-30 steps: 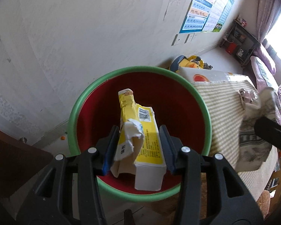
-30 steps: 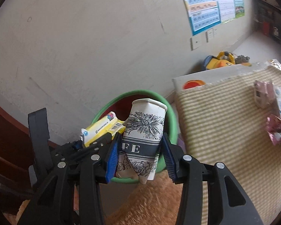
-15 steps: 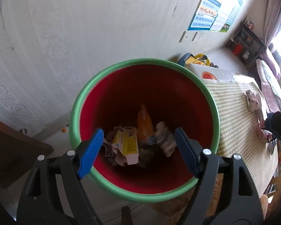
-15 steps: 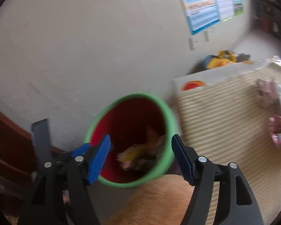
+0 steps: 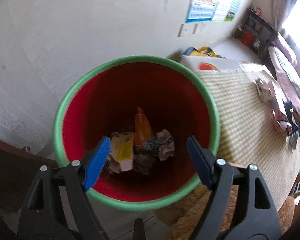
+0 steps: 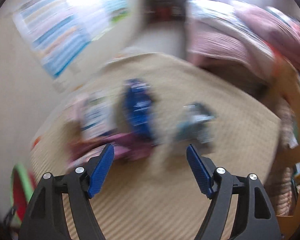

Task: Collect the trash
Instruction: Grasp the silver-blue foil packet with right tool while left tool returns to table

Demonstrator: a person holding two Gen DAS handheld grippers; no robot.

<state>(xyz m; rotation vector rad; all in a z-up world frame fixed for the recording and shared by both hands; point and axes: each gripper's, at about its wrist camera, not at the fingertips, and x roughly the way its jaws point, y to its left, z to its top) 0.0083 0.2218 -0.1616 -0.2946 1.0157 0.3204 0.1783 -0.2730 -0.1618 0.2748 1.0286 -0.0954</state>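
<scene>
A red bin with a green rim [image 5: 214, 108] stands below my left gripper [image 5: 148, 152], which is open and empty above it. In the bin lie a yellow carton [image 5: 123, 150], an orange wrapper [image 5: 142, 126] and a crumpled paper cup [image 5: 165, 145]. My right gripper [image 6: 150, 164] is open and empty over the striped mat [image 6: 150, 200]. Its view is blurred; on the mat ahead lie a blue packet [image 6: 139, 108], a pink wrapper [image 6: 130, 146], a white carton [image 6: 96, 116] and a grey-blue piece [image 6: 194, 120].
The striped mat [image 5: 240, 120] lies right of the bin, with several wrappers [image 5: 278, 112] on it. A white wall with a poster [image 5: 204, 6] is behind. A bed with pink bedding [image 6: 230, 40] lies beyond the mat. The bin rim [image 6: 20, 172] shows at the lower left.
Both grippers opened and dropped the yellow carton and the paper cup into the bin. The right gripper has since swung right, away from the bin, over the mat.
</scene>
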